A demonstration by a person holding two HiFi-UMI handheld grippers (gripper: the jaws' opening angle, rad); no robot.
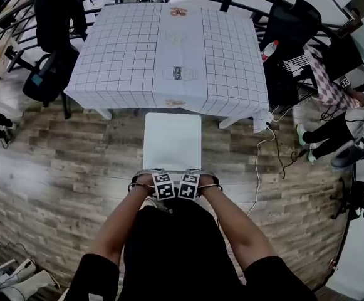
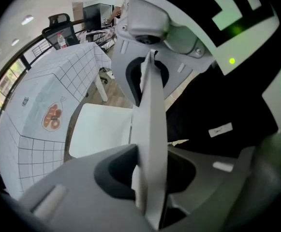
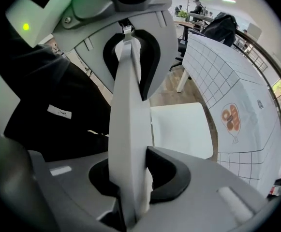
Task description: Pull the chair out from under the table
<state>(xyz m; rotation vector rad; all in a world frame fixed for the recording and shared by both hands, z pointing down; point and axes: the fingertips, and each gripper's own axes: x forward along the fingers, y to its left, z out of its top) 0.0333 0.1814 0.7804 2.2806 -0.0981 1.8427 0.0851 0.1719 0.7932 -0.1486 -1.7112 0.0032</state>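
A white chair, seat [image 1: 172,141], stands on the wood floor just in front of the table [image 1: 125,61], which wears a white grid cloth. The seat shows clear of the table's near edge. Its backrest top runs between my two grippers, close to the person's body. My left gripper [image 1: 163,185] is shut on the backrest [image 2: 150,124], a white slab pinched between its grey jaws [image 2: 147,178]. Right beside it, my right gripper [image 1: 189,185] is shut on the same backrest [image 3: 126,129], with the seat [image 3: 181,129] beyond. The chair's legs are hidden.
Black office chairs stand at the table's left [image 1: 53,24] and right [image 1: 294,24]. A bottle [image 1: 269,50] sits at the table's right corner. A white cable [image 1: 257,162] trails across the floor on the right, near a seated person's legs [image 1: 332,130]. A dark railing curves behind the table.
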